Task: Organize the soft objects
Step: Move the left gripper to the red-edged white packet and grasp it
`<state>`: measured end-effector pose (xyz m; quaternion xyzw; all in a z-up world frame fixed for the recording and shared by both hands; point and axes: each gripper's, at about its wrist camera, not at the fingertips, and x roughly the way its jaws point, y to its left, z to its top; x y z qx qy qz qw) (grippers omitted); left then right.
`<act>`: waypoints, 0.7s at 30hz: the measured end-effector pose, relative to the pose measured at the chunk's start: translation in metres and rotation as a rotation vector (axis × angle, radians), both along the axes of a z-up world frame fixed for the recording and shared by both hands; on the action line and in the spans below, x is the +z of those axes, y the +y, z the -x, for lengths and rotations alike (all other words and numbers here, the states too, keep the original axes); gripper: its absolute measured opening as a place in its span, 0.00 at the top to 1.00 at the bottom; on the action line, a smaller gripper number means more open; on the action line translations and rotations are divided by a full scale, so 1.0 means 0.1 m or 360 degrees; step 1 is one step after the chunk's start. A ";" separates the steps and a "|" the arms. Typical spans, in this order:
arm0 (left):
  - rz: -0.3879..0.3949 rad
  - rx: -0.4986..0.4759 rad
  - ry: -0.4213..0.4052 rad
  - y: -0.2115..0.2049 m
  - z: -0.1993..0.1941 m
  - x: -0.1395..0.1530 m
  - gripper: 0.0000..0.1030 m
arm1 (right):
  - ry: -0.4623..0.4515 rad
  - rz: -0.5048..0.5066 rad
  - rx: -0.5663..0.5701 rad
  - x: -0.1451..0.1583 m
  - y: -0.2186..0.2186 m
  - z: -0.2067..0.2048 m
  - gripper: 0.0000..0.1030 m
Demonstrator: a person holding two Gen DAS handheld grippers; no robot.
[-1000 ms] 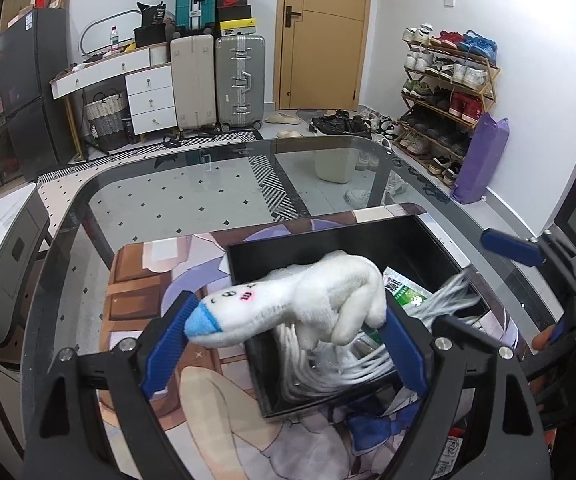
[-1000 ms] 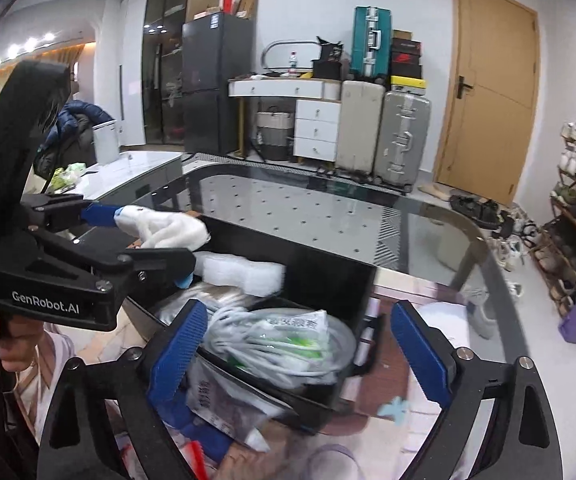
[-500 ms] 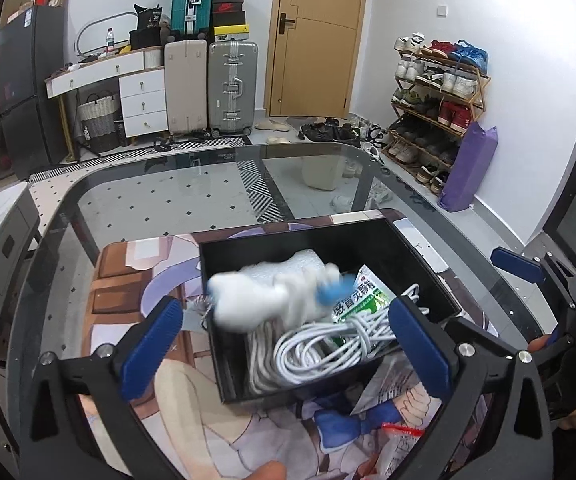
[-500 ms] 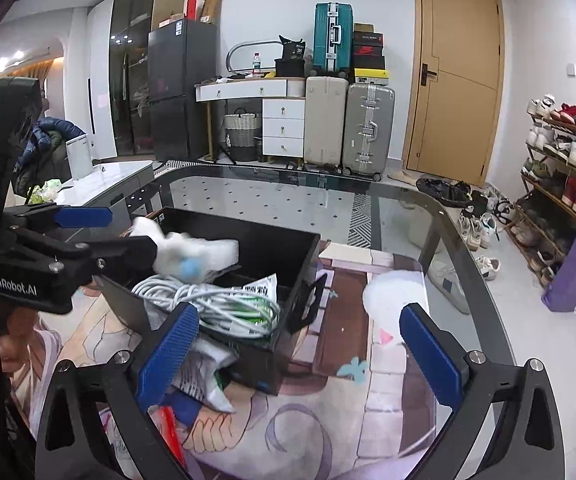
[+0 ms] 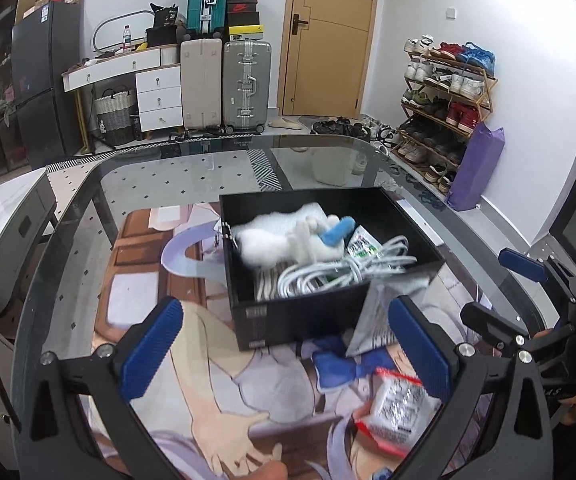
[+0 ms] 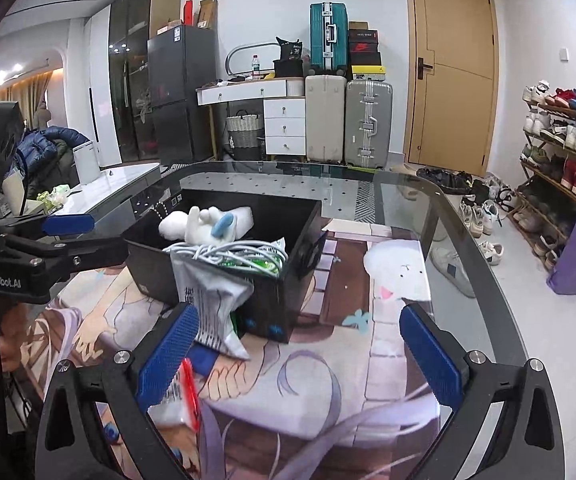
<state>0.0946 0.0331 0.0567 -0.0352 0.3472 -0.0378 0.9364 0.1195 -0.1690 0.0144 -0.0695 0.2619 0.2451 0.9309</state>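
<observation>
Since a second ago, our white plush toy (image 5: 288, 240) has left the left tool (image 5: 284, 352) and lies in the black box (image 5: 299, 316).
Both tools are spread and empty; the red-edged packet (image 5: 397, 412) lies on the tabletop (image 5: 148, 184) near us, nearest the right tool (image 6: 295, 356).

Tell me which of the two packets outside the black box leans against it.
The grey-and-white printed packet leans on the black box at its near corner. The red-edged packet lies flat on the mat, apart from the box.

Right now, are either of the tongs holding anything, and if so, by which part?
Nothing is held. Both the left tongs and right tongs stand open and empty; the plush toy lies in the black box.
</observation>
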 end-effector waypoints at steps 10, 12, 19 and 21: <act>0.0002 -0.0056 0.0000 -0.15 0.24 -0.08 0.00 | 0.0048 -0.0011 -0.0042 -0.02 -0.17 0.10 0.01; -0.0004 -0.0073 0.0016 -0.20 0.27 -0.13 0.00 | 0.0058 -0.0010 -0.0041 -0.03 -0.18 0.09 0.01; -0.0061 -0.0130 0.0062 -0.38 0.33 -0.30 0.00 | 0.0118 0.0015 -0.0011 -0.09 -0.19 0.08 0.01; -0.0065 -0.0123 0.0079 -0.40 0.33 -0.35 0.00 | 0.0128 0.0025 0.0003 -0.11 -0.18 0.08 0.01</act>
